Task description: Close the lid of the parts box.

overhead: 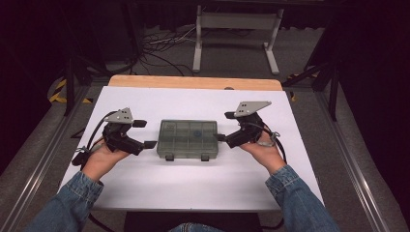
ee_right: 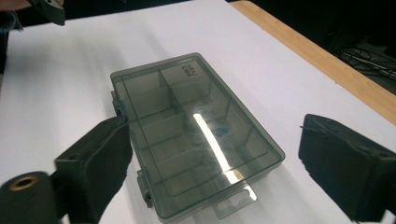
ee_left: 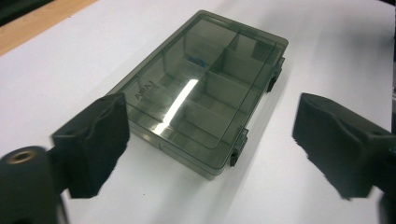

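A smoky, see-through compartment box (overhead: 187,139) lies shut in the middle of the white table (overhead: 193,181). Its two latches (overhead: 169,157) face the person. A small blue item (ee_left: 200,59) sits in one compartment. My left gripper (overhead: 145,134) hovers just left of the box, open, with nothing between its jaws. My right gripper (overhead: 224,126) stands just right of the box, also open and holding nothing. In the left gripper view the box (ee_left: 205,88) lies ahead of the open gripper (ee_left: 215,121). In the right gripper view the box (ee_right: 196,130) lies between and beyond the open gripper (ee_right: 217,149).
A wooden strip (overhead: 193,82) runs along the table's far edge. Beyond it on the floor stand a white frame (overhead: 237,29) and loose cables (overhead: 164,43). Metal rails (overhead: 43,159) flank the table on both sides.
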Demonstrator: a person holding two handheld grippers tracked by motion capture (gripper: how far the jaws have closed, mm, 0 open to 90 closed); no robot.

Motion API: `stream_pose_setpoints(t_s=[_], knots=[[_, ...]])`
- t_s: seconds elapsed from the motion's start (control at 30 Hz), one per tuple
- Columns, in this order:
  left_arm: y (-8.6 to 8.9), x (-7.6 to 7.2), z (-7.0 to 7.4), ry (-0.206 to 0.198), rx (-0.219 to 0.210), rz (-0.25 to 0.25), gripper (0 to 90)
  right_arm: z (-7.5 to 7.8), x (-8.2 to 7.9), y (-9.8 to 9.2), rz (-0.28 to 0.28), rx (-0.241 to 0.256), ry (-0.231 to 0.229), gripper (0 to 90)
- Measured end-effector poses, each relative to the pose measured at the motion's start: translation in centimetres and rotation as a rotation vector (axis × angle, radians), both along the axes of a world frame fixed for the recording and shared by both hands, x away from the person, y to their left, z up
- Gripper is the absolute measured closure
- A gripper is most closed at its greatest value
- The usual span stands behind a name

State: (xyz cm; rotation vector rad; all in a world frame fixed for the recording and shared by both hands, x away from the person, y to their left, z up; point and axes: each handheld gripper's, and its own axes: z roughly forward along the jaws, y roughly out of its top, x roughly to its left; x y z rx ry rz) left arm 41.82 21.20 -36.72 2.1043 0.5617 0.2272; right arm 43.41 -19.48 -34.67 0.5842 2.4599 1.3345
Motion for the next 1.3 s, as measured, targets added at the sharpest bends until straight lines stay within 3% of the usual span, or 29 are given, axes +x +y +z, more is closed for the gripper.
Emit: stream_pose_setpoints(t_s=[0.13,0.27,0.6,0.93,1.03,1.2,1.3], knots=[[1.1,-0.5,-0.3,-0.023,-0.066,0.035,3.2,0.0,-0.7,-1.0,-0.011,0.041,-0.031,4.8],[2.4,-1.1,-0.5,-0.07,-0.137,0.069,0.4,-0.2,-1.4,-1.9,-0.018,0.074,-0.068,2.8],[4.0,-2.7,-1.9,-0.144,-0.254,0.082,0.8,-1.3,-3.2,-4.4,-0.04,0.156,-0.123,0.3],[5.0,-4.2,-3.2,-0.195,-0.308,0.121,1.4,-2.4,-4.6,-5.9,-0.092,0.178,-0.164,0.0],[5.3,-4.7,-4.2,-0.219,-0.29,0.144,1.5,-3.1,-5.2,-6.5,-0.119,0.195,-0.179,0.0],[5.7,-5.1,-5.3,-0.202,-0.288,0.15,1.5,-4.0,-5.8,-7.2,-0.14,0.214,-0.192,0.0],[6.0,-5.3,-5.8,-0.2,-0.308,0.156,1.5,-4.5,-6.0,-7.7,-0.142,0.215,-0.185,0.0]])
